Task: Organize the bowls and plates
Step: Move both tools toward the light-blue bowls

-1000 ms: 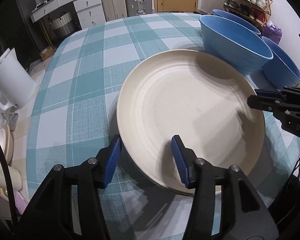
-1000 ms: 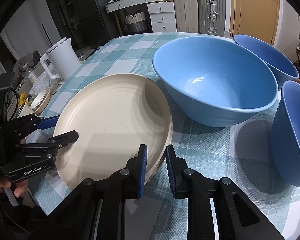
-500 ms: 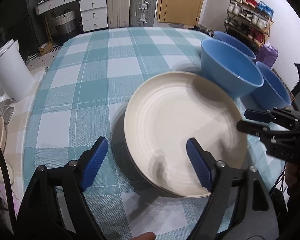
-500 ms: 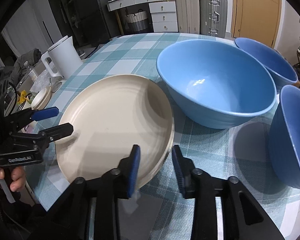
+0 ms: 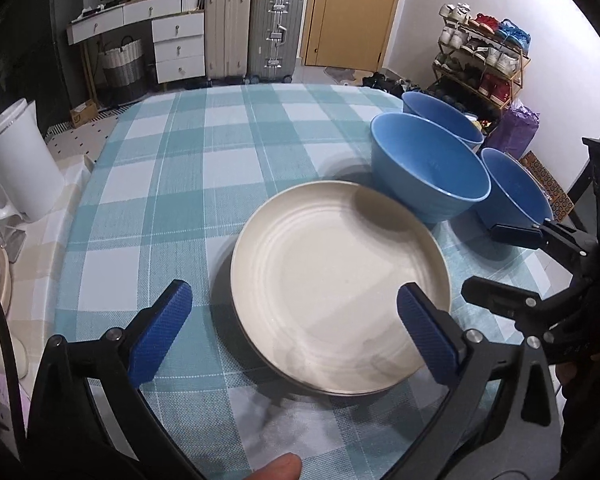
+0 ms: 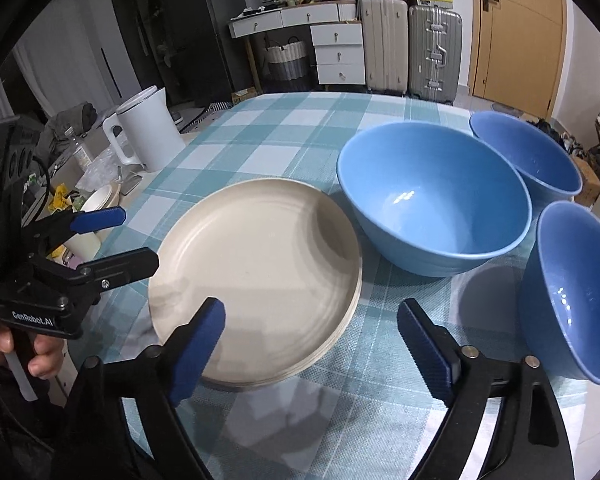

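A stack of cream plates lies flat on the teal checked tablecloth; it also shows in the right wrist view. Three blue bowls stand to its right: a large one, one behind it and one nearer. My left gripper is open and empty, just above the plates' near edge. My right gripper is open and empty, at the stack's right side. Each gripper shows in the other's view, the left and the right.
A white kettle stands at the table's left edge beside small cups and clutter. Beyond the table are suitcases, white drawers, a wooden door and a shoe rack.
Both grippers have opened wide and let go of the plate's rim. Both have drawn back and up from the stack, which now rests flat on the table.
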A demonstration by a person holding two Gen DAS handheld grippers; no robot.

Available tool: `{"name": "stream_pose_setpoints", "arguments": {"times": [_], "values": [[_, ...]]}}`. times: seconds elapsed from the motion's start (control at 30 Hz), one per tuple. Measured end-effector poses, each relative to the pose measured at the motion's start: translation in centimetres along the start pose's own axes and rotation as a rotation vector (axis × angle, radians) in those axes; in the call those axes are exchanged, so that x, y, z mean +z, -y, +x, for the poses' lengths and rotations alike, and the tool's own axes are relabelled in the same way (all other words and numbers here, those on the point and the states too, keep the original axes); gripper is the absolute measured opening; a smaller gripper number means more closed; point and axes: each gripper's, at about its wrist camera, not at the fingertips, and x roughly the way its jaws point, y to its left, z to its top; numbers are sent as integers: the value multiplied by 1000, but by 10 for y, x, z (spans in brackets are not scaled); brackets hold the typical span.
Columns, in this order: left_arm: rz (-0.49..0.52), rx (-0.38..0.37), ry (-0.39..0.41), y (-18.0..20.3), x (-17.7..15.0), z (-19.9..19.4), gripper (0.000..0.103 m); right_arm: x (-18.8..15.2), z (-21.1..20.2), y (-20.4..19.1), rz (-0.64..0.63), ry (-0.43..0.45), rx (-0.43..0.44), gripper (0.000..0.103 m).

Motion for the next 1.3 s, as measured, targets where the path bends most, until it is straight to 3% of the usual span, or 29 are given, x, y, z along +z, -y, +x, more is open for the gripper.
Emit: {"name": "stream_pose_setpoints", "arguments": {"times": [0.3, 0.7, 1.3], "values": [[-9, -29, 16, 14, 16, -11, 102, 6, -38, 6, 0, 73, -24, 99], [15, -50, 39, 48, 68, -7, 102, 34, -91, 59, 31, 187, -100, 101], [77, -65, 5, 94, 148, 46, 102, 71, -91, 157, 126, 205, -187, 101]]}}
